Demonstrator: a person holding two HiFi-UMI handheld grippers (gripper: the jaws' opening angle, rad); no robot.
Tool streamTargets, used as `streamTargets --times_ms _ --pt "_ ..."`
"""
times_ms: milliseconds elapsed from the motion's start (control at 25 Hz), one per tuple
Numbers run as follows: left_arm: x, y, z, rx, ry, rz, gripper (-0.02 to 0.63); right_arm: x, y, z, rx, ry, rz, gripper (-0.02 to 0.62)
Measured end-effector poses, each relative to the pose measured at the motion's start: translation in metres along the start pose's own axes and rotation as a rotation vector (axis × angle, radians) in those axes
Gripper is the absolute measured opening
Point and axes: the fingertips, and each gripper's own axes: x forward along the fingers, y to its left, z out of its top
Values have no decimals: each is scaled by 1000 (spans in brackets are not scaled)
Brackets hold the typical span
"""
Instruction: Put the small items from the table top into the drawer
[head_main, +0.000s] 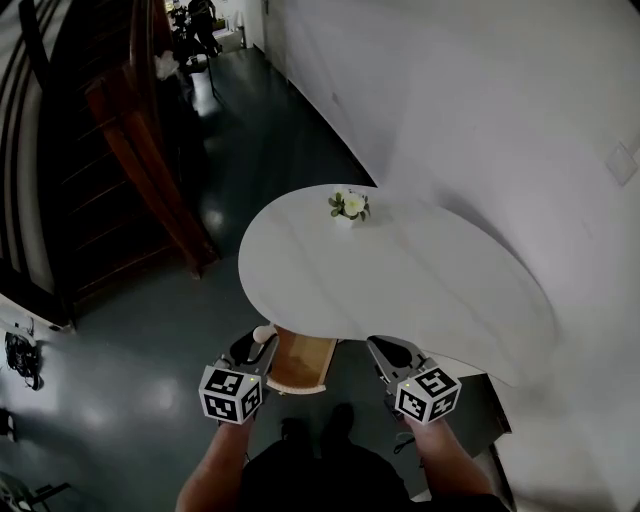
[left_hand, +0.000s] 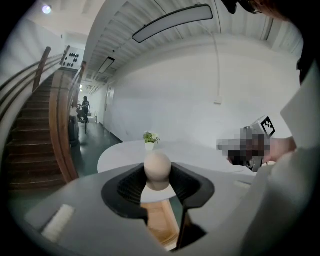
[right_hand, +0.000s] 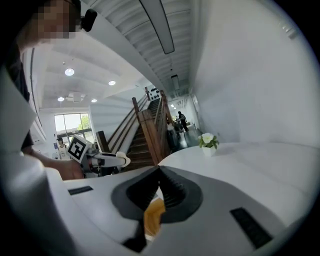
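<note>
The left tool (head_main: 252, 348) gripped a pale ball (left_hand: 157, 168) beside the open drawer (head_main: 298, 364) under the surface (head_main: 420, 280), seemingly for dropping in, while the right tool (head_main: 392, 352) hung closed and empty.

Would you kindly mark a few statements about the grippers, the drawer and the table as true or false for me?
1. The left gripper holds a pale ball between its jaws. True.
2. The right gripper also grips a ball. False: its jaws are together with nothing between them.
3. The drawer under the near edge of the table stands open. True.
4. The small flower pot lies in the drawer. False: it stands upright on the table top, near the far edge.
</note>
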Motion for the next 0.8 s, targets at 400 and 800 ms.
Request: streamTargets --times_ms 400,800 --pt "-6 16 -61 -21 87 -29 155 43 40 -27 -1 77 35 9" --pt "-21 26 -118 54 228 -113 156 68 89 -39 -37 103 44 9"
